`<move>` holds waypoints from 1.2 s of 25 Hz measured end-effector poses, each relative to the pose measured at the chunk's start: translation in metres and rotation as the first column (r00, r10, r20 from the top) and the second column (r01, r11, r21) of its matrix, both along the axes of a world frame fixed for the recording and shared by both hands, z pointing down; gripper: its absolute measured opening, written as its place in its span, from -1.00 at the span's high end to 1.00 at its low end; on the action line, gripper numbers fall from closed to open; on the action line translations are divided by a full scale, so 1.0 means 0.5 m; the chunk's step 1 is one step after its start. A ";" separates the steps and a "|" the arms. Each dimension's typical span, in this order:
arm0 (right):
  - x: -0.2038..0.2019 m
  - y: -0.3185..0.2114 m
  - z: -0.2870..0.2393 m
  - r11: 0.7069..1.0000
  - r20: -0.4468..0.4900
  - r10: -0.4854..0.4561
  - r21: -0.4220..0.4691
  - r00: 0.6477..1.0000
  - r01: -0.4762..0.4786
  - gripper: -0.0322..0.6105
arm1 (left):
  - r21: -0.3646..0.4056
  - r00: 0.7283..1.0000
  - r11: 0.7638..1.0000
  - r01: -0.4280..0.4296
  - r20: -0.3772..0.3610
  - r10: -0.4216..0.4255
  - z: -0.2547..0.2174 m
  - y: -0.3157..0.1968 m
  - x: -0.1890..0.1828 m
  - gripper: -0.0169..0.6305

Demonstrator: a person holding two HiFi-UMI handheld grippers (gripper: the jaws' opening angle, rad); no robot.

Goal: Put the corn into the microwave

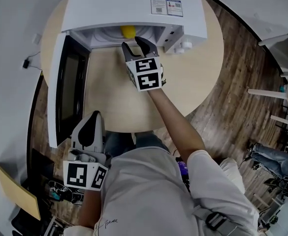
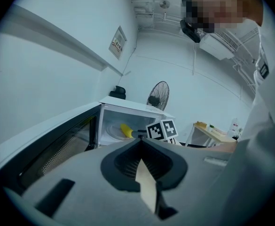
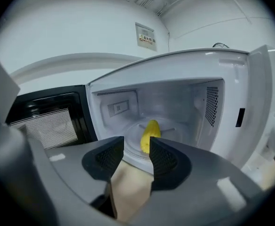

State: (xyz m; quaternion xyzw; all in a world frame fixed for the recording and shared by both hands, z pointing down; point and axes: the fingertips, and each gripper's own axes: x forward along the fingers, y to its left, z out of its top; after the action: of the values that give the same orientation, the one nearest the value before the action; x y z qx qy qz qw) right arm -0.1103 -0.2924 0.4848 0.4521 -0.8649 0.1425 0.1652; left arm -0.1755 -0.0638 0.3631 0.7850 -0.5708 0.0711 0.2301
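Note:
The yellow corn [image 1: 128, 31] lies on the glass turntable inside the white microwave [image 1: 134, 4], whose door [image 1: 67, 87] stands swung open to the left. In the right gripper view the corn [image 3: 149, 134] rests beyond the jaws, at the middle of the turntable. My right gripper [image 1: 134, 44] hovers just outside the oven's mouth, open; nothing sits between its jaws [image 3: 136, 145]. My left gripper [image 1: 89, 129] stays low near my body, off the table's near edge, jaws together and empty [image 2: 141, 140]. It looks toward the corn [image 2: 126, 130] from the left.
The microwave sits at the back of a round wooden table [image 1: 198, 82]. White furniture [image 1: 276, 63] and another person's legs [image 1: 274, 159] are on the wood floor to the right. A fan [image 2: 158, 95] stands behind the microwave.

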 end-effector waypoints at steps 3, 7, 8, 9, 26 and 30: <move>0.005 0.026 -0.001 0.999 -0.014 -0.048 -0.012 0.999 0.048 0.38 | 0.004 1.000 1.000 -0.004 -0.007 0.004 0.000 0.003 0.011 0.96; 0.006 0.063 -0.010 0.991 -0.002 -0.125 -0.038 0.992 0.125 0.41 | 0.014 1.000 1.000 -0.003 -0.003 0.003 -0.004 0.004 0.018 0.96; 0.007 0.072 -0.015 0.989 0.002 -0.142 -0.040 0.990 0.142 0.42 | 0.017 1.000 1.000 -0.001 -0.002 0.001 -0.006 0.004 0.019 0.96; 0.010 0.080 -0.020 0.987 0.007 -0.154 -0.043 0.988 0.154 0.42 | 0.020 1.000 1.000 0.001 -0.001 -0.001 -0.008 0.005 0.020 0.96; 0.090 0.183 -0.109 0.970 0.118 -0.219 -0.078 0.969 0.229 0.59 | 0.055 1.000 0.998 0.028 -0.014 -0.027 -0.046 0.011 0.065 0.96; 0.117 0.214 -0.135 0.971 0.134 -0.219 -0.071 0.967 0.230 0.60 | 0.067 1.000 0.997 0.027 -0.006 -0.027 -0.056 0.022 0.078 0.96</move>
State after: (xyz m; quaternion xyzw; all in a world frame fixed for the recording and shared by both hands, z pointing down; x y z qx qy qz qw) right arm -0.0519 -0.1852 0.4174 0.3339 -0.9122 0.1880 0.1453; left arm -0.1365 -0.0526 0.3350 0.7847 -0.5828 0.0469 0.2059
